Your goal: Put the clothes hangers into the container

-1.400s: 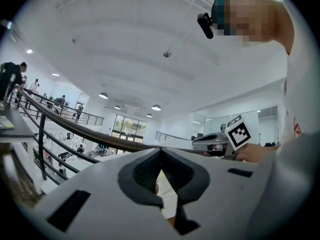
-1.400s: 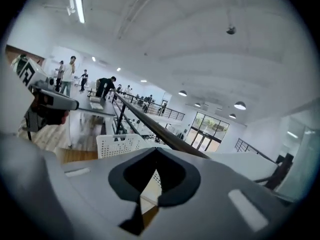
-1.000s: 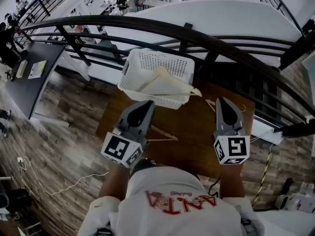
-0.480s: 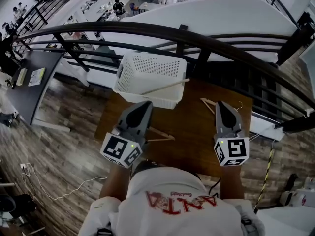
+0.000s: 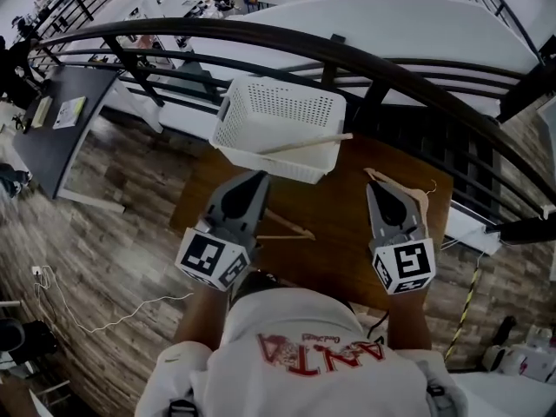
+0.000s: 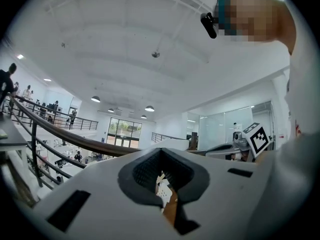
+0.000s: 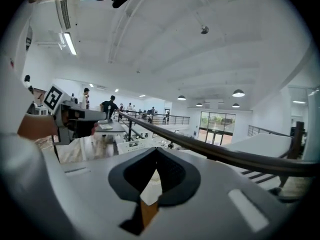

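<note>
Hanger in basket: its broad cream triangle stood high above the rim; now it has sunk inside, and only one arm (image 5: 306, 143) pokes over the basket's (image 5: 278, 111) right rim.
Right gripper (image 5: 378, 186): has moved forward toward the table's (image 5: 334, 233) far right corner, tip now over the loose hanger (image 5: 417, 195) there.

A container (image 5: 278, 115) sits on the far left corner of a table (image 5: 343, 250), just before a railing (image 5: 261, 37), a first hanger (image 5: 304, 143) lying in it; a second hanger (image 5: 291, 231) lies on the table right of the left gripper (image 5: 256, 178), a third hanger (image 5: 415, 195) just beyond the right gripper (image 5: 375, 187)
</note>
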A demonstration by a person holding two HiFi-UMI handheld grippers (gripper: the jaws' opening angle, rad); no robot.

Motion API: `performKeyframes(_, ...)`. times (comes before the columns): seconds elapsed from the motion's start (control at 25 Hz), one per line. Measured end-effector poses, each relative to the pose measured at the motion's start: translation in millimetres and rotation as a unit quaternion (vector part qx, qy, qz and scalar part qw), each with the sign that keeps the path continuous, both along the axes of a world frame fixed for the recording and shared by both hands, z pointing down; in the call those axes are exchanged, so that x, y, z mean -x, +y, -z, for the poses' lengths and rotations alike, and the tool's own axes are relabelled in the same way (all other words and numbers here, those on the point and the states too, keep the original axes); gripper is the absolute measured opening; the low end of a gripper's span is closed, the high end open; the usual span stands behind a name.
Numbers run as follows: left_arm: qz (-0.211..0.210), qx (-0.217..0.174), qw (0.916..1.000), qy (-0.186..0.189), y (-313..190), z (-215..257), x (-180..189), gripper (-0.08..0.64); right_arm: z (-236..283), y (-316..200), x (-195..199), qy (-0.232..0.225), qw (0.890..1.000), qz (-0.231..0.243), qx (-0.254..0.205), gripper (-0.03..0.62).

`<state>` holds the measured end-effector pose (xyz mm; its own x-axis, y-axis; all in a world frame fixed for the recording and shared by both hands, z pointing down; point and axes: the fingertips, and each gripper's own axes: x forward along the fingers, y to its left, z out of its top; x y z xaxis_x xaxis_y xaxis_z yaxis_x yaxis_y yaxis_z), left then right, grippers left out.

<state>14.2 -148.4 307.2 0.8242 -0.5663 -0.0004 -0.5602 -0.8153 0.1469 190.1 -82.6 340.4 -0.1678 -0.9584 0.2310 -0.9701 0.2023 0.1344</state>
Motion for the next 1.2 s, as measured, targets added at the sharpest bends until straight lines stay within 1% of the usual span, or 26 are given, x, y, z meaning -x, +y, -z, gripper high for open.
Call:
performKeyframes(0.08,0.014,0.002,0.9999,0.001,-3,-2,13,0.008,-17,-5,24,0.008,0.999,0.038,0.031,0.003)
performKeyframes(0.16,0.032,0.011,0.9994,0.001,-10,-8,32,0.008,-38,-14,53,0.009,0.995,0.073,0.064,0.003)
performKeyframes(0.24,0.052,0.024,0.9984,-0.001,-23,-19,57,0.008,-64,-31,85,0.012,0.989,0.105,0.101,0.005)
performKeyframes(0.36,0.082,0.041,0.9958,-0.004,-39,-37,94,0.009,-110,-57,129,0.023,0.976,0.150,0.155,0.006)
performKeyframes(0.4,0.092,0.046,0.9947,-0.006,-41,-42,105,0.008,-124,-61,141,0.026,0.971,0.163,0.172,0.047)
performKeyframes(0.44,0.100,0.049,0.9937,-0.008,-41,-45,114,0.009,-137,-64,150,0.030,0.966,0.172,0.189,0.122)
performKeyframes(0.48,0.108,0.052,0.9928,-0.010,-40,-48,122,0.008,-149,-66,158,0.035,0.962,0.180,0.205,0.138)
performKeyframes(0.68,0.143,0.075,0.9867,-0.018,-40,-69,167,0.008,-216,-80,194,0.061,0.936,0.199,0.283,0.199)
performKeyframes(0.76,0.153,0.082,0.9846,-0.018,-42,-79,184,0.008,-244,-88,210,0.068,0.927,0.203,0.307,0.214)
performKeyframes(0.88,0.160,0.093,0.9825,-0.020,-42,-94,201,0.008,-281,-97,227,0.086,0.915,0.209,0.334,0.222)
performKeyframes(1.04,0.167,0.111,0.9794,-0.024,-43,-113,217,0.008,-327,-105,243,0.099,0.900,0.212,0.369,0.231)
performKeyframes(1.2,0.169,0.130,0.9768,-0.026,-43,-131,224,0.008,-362,-106,244,0.114,0.890,0.204,0.392,0.233)
